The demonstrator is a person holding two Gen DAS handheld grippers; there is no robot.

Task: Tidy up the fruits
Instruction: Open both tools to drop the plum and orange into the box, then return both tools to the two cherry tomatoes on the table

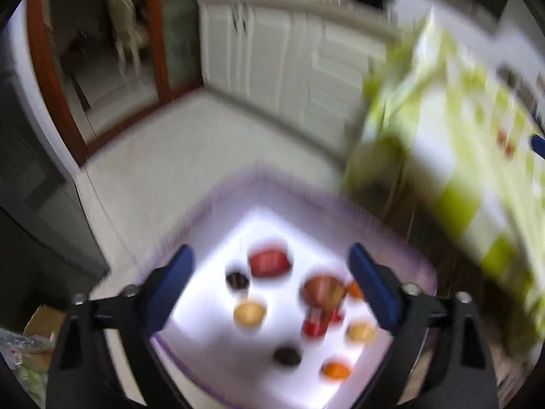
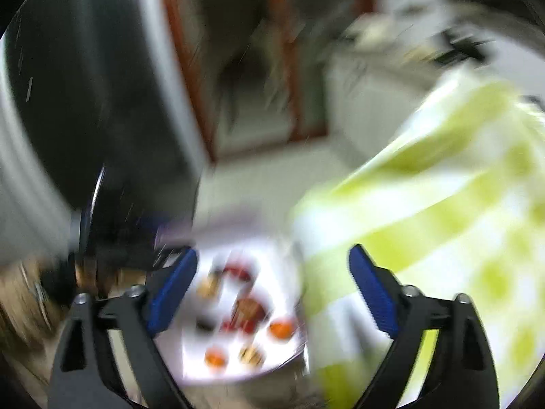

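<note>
Both views are motion-blurred. A clear plastic bin [image 1: 238, 184] with a purple rim sits low on the floor and holds several small fruits: a red one [image 1: 269, 263], a brown-red apple [image 1: 322, 291], yellow ones [image 1: 249, 313], dark plums [image 1: 287, 355] and oranges [image 1: 335, 370]. My left gripper [image 1: 270, 288] hangs open above the bin with nothing between its blue pads. The right wrist view shows the same bin [image 2: 190, 368] with an orange [image 2: 281, 329] in it. My right gripper [image 2: 272, 289] is open and empty above the bin's right edge.
A table under a green-and-white checked cloth [image 1: 460, 170] [image 2: 425, 221] stands right of the bin. White cabinets [image 1: 289, 61] line the far wall, with a wood-framed doorway [image 1: 102, 68] to their left. A dark appliance [image 2: 85, 102] and a cardboard box [image 1: 42, 327] lie left.
</note>
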